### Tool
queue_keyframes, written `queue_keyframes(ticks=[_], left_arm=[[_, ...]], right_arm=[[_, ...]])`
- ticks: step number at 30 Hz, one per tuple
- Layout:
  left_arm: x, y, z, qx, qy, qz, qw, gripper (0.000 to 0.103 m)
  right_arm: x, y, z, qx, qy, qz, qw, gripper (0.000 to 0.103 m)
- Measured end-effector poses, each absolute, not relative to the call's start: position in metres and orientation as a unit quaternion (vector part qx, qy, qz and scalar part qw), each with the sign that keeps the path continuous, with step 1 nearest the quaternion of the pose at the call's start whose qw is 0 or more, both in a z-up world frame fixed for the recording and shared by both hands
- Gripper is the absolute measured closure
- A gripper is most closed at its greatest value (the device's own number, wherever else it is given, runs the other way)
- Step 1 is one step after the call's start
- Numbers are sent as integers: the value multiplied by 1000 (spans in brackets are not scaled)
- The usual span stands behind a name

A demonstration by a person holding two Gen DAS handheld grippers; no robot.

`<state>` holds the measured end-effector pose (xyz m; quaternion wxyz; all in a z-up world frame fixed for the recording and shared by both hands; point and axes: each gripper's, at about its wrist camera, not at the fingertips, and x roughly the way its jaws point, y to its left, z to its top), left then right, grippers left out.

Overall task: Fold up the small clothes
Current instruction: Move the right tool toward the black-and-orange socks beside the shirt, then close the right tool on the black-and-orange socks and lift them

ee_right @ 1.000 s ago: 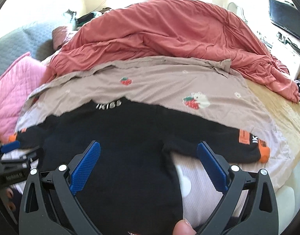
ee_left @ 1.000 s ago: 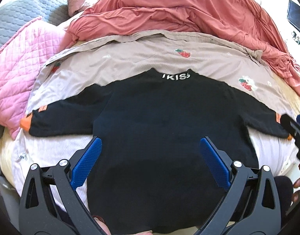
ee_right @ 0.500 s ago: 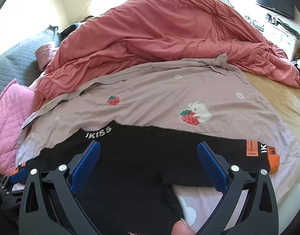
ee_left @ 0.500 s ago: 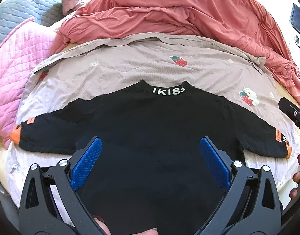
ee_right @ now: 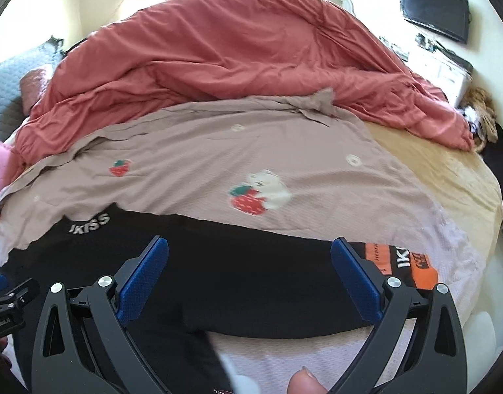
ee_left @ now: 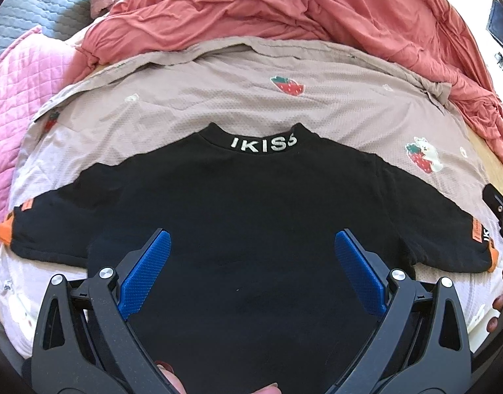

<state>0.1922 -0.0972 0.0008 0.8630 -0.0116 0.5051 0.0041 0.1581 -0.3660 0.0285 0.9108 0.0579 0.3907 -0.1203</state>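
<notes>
Black top (ee_left: 251, 203) hem cut off; grippers empty.

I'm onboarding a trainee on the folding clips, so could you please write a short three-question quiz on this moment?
1. True or false: the black top lies spread flat with both sleeves out.
2. Which word is printed on its collar? A) IKISS B) NIKE C) KIDS
3. Fill in: the black top lies on a beige sheet printed with red ____.

Key: 1 true. 2 A. 3 strawberries. Both the left gripper and the right gripper are open, holding nothing.
</notes>
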Motion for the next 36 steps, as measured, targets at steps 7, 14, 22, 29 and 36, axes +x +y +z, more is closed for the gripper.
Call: queue_keyframes(ticks=[7,14,22,29,36], left_arm=[[194,-108,-25,3,521,9,853,9],[193,-118,-52,7,541,8,841,9],[190,-147,-59,20,529,-31,848,9],[185,-164,-73,42,536,-42,842,9],[185,-164,-94,46,560,-40,827,9]], right_arm=[[148,-429,1,105,409,-196,885,4],[128,-497,-13,176,397,-270,859,4],[113,-545,-29,183,410,-354,821,4],[110,-575,-57,197,447,-392,779,5],[115,-579,-75,230,481,-358,766,38]])
